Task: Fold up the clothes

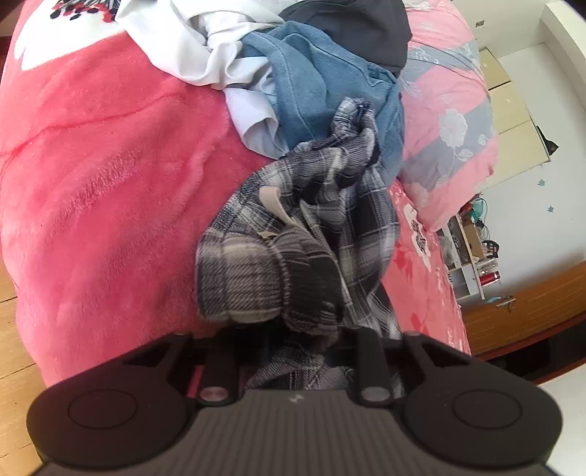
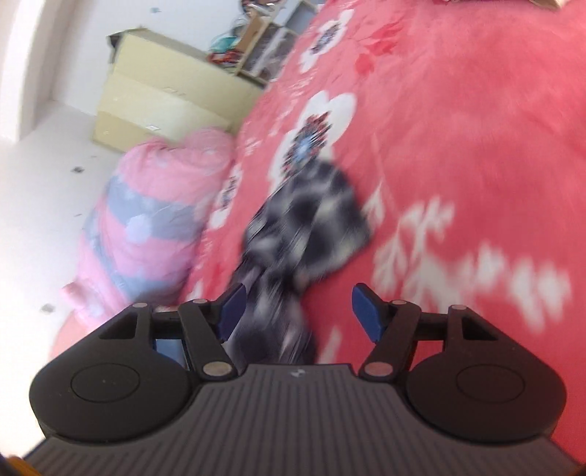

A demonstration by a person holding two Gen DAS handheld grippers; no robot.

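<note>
A bedroom in a home.
A bed was covered by a red fleece blanket (image 1: 110, 164) with white flowers, and a rolled pink quilt (image 1: 450, 121) lay on it near a pile of clothes (image 1: 300, 73). Beside the bed stood a cream cabinet (image 2: 146, 99), a small white shelf (image 1: 465, 256) full of things, and a wooden floor (image 1: 11, 348).

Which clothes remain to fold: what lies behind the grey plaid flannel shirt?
Behind the grey plaid flannel shirt lies a pile: a blue fleece garment, crumpled white cloth and a dark garment. Anything beneath them is hidden.
</note>
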